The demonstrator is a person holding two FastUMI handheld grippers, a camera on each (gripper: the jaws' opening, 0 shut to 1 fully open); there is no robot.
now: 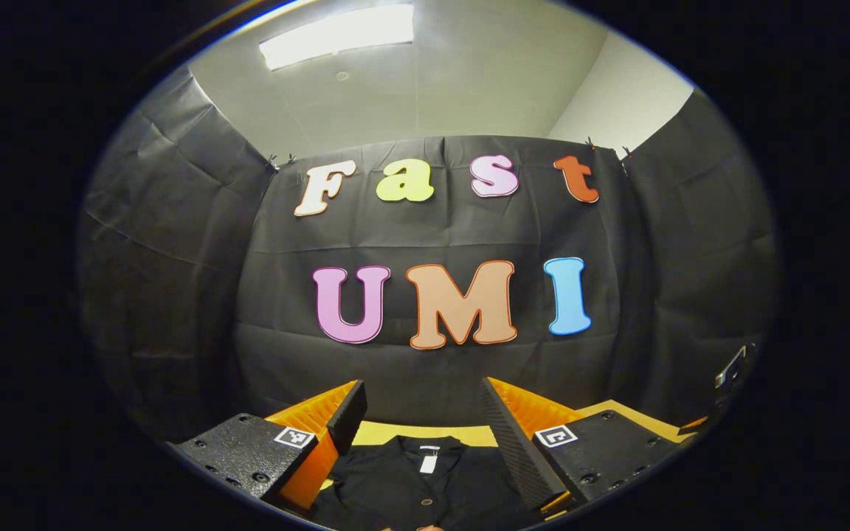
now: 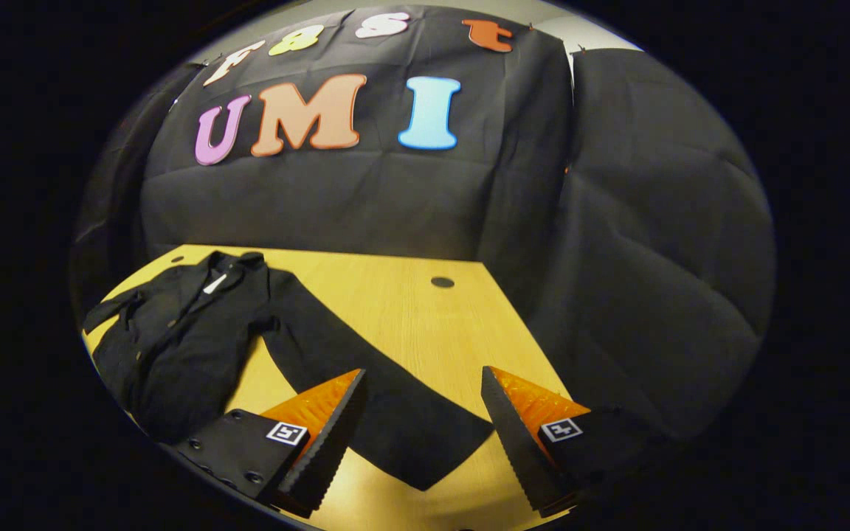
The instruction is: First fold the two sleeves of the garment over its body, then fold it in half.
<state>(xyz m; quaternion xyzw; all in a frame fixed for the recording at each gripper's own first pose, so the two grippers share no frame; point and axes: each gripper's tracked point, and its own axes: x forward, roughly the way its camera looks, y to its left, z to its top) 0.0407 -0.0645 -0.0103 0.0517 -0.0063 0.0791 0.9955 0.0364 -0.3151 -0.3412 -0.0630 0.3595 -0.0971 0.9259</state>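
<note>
One black garment (image 2: 181, 339) lies on one wooden table (image 2: 395, 310). It shows two sleeves: one (image 2: 366, 383) stretched out across the wood, one (image 2: 111, 310) folded in at the far side. One white neck tag (image 2: 215, 284), one dark round hole (image 2: 442, 282) in the tabletop, one ceiling light (image 1: 336, 33).
</note>
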